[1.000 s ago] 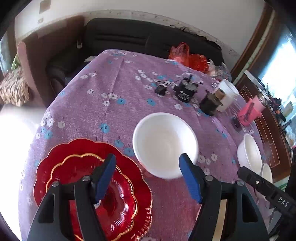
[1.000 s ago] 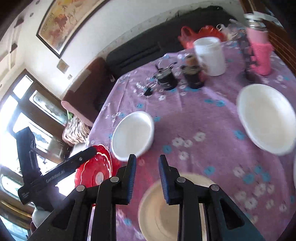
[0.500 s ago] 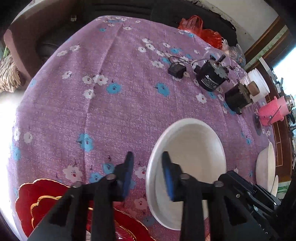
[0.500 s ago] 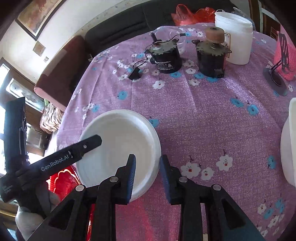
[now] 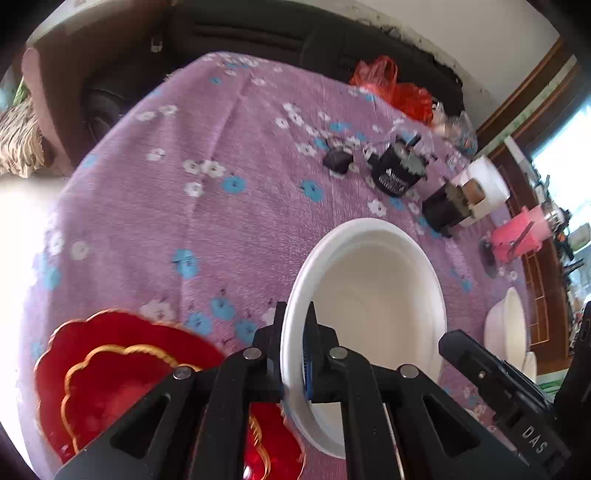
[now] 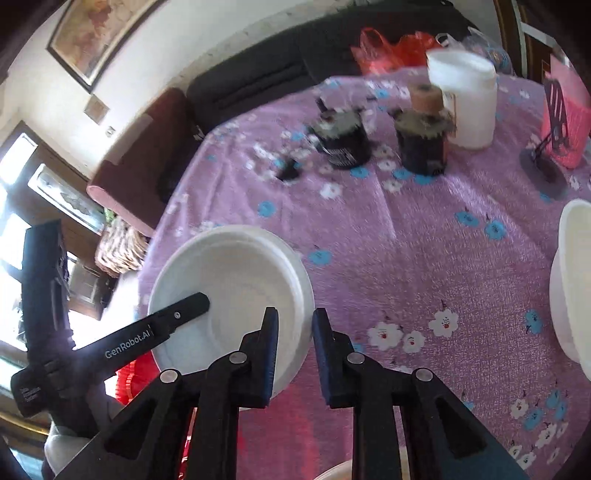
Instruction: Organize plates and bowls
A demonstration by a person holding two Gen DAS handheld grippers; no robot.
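My left gripper [image 5: 293, 345] is shut on the near left rim of a white bowl [image 5: 373, 280], which looks lifted and tilted over the purple flowered tablecloth [image 5: 221, 206]. The same bowl [image 6: 229, 280] shows in the right wrist view with the left gripper's finger reaching into it. My right gripper [image 6: 294, 354] straddles the bowl's right rim with a narrow gap between its jaws, not clamped. A stack of red scalloped plates [image 5: 122, 376] with gold edges lies at the lower left. Another white bowl [image 6: 572, 280] sits at the right, also seen in the left wrist view [image 5: 506, 328].
Two black motors [image 6: 343, 144] [image 6: 421, 144], a white jar [image 6: 465, 99], a pink holder [image 6: 565, 129] and a red bag [image 6: 388, 48] stand at the table's far side. A dark sofa [image 5: 295, 33] lies behind. A cream plate rim [image 6: 336, 474] peeks at the bottom.
My left gripper went from wide open over the red plates to shut on the white bowl's rim. The right gripper came up to the bowl's other side.
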